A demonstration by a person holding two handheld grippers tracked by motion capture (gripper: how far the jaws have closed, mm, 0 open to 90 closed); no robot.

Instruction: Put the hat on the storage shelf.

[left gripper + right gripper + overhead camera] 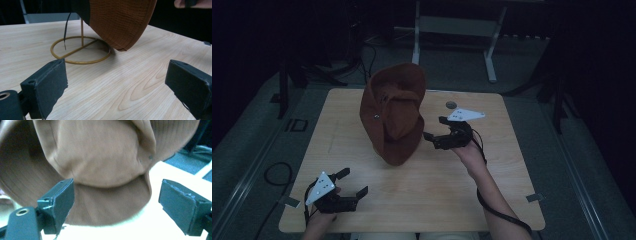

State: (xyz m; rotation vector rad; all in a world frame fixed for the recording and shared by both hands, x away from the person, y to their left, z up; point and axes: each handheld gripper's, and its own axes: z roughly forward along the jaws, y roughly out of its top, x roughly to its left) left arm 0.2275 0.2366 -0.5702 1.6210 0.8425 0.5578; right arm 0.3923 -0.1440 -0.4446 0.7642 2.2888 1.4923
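Your left hand-held gripper [352,183] sat wide open and empty on the bench [452,190], while your right hand-held gripper [435,129], also open, neared the brown hat [394,112], not yet gripped, on its wire stand [81,50].

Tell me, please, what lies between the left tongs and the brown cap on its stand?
Bare wooden table: in the left gripper view, nothing lies between the open left tongs and the brown cap hanging over its gold wire stand.

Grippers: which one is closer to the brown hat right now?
The right gripper, open right beside the hat. The left gripper, also open, sits back near the table's front edge.
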